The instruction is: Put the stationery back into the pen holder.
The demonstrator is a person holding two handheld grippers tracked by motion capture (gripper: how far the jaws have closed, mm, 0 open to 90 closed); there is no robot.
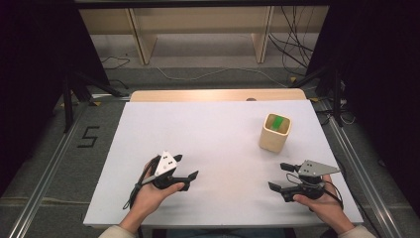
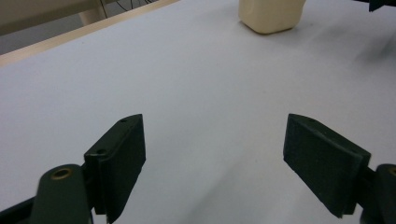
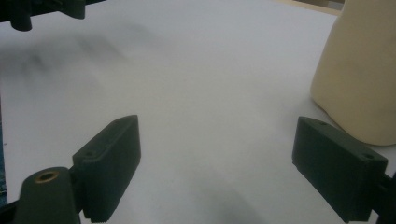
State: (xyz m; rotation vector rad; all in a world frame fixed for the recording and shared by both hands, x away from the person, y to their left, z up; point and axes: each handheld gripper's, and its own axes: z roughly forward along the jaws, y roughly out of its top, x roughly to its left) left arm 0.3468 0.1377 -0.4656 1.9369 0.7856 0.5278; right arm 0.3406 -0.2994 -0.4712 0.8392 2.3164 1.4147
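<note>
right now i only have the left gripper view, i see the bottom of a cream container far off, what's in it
Observer: The high view shows something green inside the cream container; what it is cannot be told.
Operator: is my right hand-held gripper holding anything
Observer: No. The right hand-held gripper is open, with bare white table between its jaws.
Operator: how near is it to the container
Observer: In the right gripper view the container's wall stands just beyond the right-hand jaw, not touching it.
</note>
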